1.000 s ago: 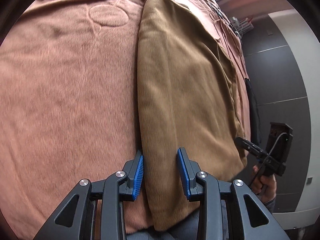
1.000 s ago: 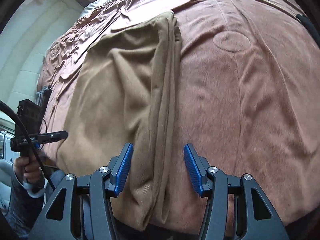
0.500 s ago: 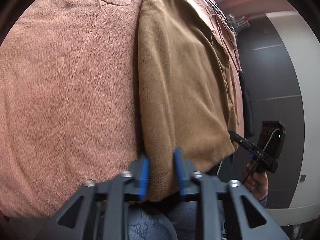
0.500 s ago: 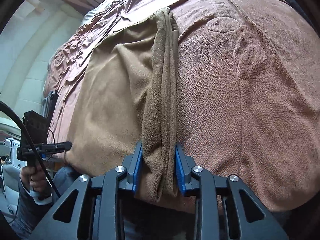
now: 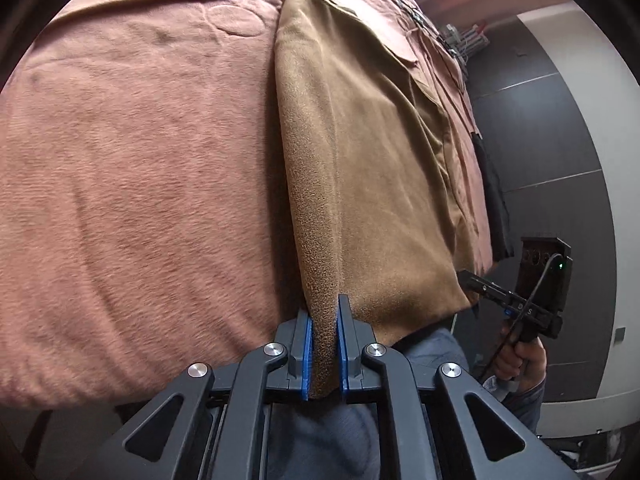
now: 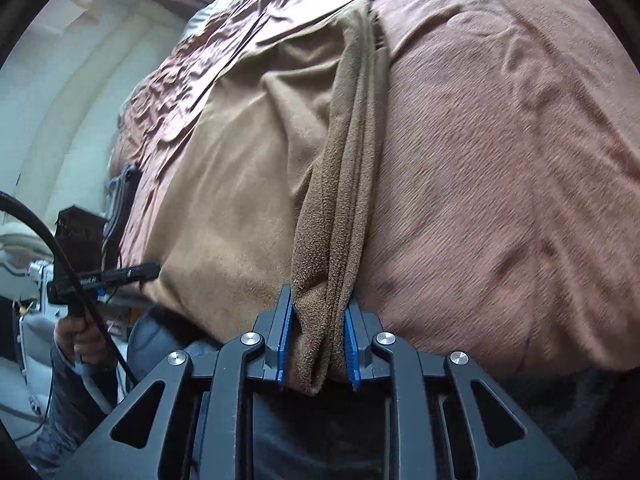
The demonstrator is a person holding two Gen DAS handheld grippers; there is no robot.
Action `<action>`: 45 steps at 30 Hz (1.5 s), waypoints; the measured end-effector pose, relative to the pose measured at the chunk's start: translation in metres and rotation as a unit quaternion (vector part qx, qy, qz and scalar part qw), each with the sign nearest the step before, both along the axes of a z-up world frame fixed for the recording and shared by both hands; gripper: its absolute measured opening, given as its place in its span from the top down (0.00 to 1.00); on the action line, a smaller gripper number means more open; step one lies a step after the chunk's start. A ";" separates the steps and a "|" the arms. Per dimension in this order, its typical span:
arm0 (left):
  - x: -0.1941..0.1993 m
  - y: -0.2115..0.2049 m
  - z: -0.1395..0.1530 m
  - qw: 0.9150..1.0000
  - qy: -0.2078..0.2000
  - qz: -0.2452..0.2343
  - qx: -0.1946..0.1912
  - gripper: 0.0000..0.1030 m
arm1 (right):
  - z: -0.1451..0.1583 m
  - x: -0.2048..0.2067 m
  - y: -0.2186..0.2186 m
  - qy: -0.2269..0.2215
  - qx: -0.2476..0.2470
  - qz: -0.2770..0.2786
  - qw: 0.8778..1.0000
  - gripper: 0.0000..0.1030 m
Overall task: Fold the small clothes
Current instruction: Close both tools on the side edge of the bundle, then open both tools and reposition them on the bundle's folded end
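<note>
While jaws stood apart earlier | both closing on brown cloth [image 5: 360, 160]

place: home bedroom | evidence: bed under pinkish-brown blanket [image 5: 140, 168], curved padded headboard [image 6: 60, 92], grey wall panels [image 5: 532, 128]

Reading almost nothing here. In my left wrist view, the right gripper [image 5: 472, 282] is showing small pale letters on its black bar, what looks like "D" and "S". In my right wrist view, the left gripper [image 6: 154, 270] is carrying a pale print on its bar — too blurred to read.
</note>
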State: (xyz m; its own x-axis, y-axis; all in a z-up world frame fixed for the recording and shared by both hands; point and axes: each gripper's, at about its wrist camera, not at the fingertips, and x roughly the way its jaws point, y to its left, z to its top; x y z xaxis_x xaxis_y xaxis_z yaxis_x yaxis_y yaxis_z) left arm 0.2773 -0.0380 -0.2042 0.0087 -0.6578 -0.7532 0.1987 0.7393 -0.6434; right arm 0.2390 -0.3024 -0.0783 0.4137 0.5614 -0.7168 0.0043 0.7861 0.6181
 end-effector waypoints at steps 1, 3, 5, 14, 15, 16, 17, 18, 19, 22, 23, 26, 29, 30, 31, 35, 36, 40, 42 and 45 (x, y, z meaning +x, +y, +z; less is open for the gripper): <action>0.001 -0.001 0.000 1.000 -0.001 -0.001 0.000 0.88 | 0.001 0.002 -0.002 -0.001 -0.004 0.000 1.000 0.81; 0.008 -0.002 0.002 1.000 -0.001 0.006 0.006 0.82 | 0.002 0.007 -0.008 -0.004 -0.002 0.000 1.000 0.81; 0.014 -0.004 0.001 1.000 -0.004 0.013 0.016 0.73 | 0.005 0.014 -0.019 -0.009 0.006 -0.013 1.000 0.67; 0.046 -0.013 -0.008 0.999 -0.007 0.041 0.004 0.61 | 0.006 0.065 -0.041 -0.023 0.002 -0.037 0.999 0.44; 0.048 -0.013 -0.010 0.999 -0.007 0.043 0.002 0.61 | 0.004 0.071 -0.040 -0.022 0.005 -0.037 0.999 0.44; 0.053 -0.014 -0.012 0.999 -0.005 0.044 0.001 0.61 | 0.001 0.079 -0.041 -0.020 0.009 -0.037 0.999 0.44; 0.056 -0.015 -0.012 0.999 -0.004 0.045 -0.001 0.61 | 0.000 0.083 -0.042 -0.019 0.010 -0.037 0.999 0.44; 0.061 -0.016 -0.014 0.999 -0.003 0.047 -0.003 0.61 | -0.003 0.088 -0.040 -0.017 0.012 -0.036 0.999 0.44; 0.064 -0.016 -0.015 0.999 -0.003 0.049 -0.005 0.61 | -0.006 0.090 -0.038 -0.016 0.016 -0.036 0.999 0.44; 0.076 -0.016 -0.018 0.998 -0.003 0.054 -0.013 0.61 | -0.012 0.103 -0.037 -0.018 0.039 -0.038 0.998 0.44; 0.080 -0.016 -0.019 0.998 -0.003 0.056 -0.016 0.61 | -0.014 0.108 -0.038 -0.019 0.046 -0.040 0.998 0.44; 0.094 -0.016 -0.021 0.998 -0.004 0.060 -0.021 0.61 | -0.018 0.121 -0.040 -0.027 0.056 -0.043 0.997 0.44; 0.105 -0.016 -0.020 0.998 -0.006 0.063 -0.025 0.61 | -0.021 0.130 -0.042 -0.040 0.061 -0.049 0.996 0.44; 0.109 -0.016 -0.020 0.998 -0.006 0.065 -0.028 0.61 | -0.023 0.130 -0.043 -0.043 0.062 -0.050 0.996 0.45; 0.114 -0.016 -0.020 0.997 -0.007 0.066 -0.032 0.61 | -0.023 0.134 -0.043 -0.046 0.062 -0.053 0.996 0.48; 0.132 -0.016 -0.019 0.996 -0.012 0.073 -0.041 0.61 | -0.026 0.141 -0.044 -0.056 0.067 -0.055 0.995 0.48; 0.135 -0.018 -0.019 0.996 -0.013 0.073 -0.042 0.61 | -0.027 0.144 -0.044 -0.056 0.065 -0.053 0.995 0.48; 0.150 -0.022 -0.023 0.997 -0.011 0.071 -0.041 0.61 | -0.033 0.153 -0.044 -0.050 0.067 -0.053 0.995 0.48; 0.156 -0.023 -0.024 0.996 -0.010 0.073 -0.043 0.61 | -0.034 0.155 -0.045 -0.053 0.075 -0.053 0.994 0.49; 0.165 -0.027 -0.026 0.996 -0.011 0.072 -0.046 0.61 | -0.034 0.161 -0.046 -0.056 0.079 -0.048 0.994 0.49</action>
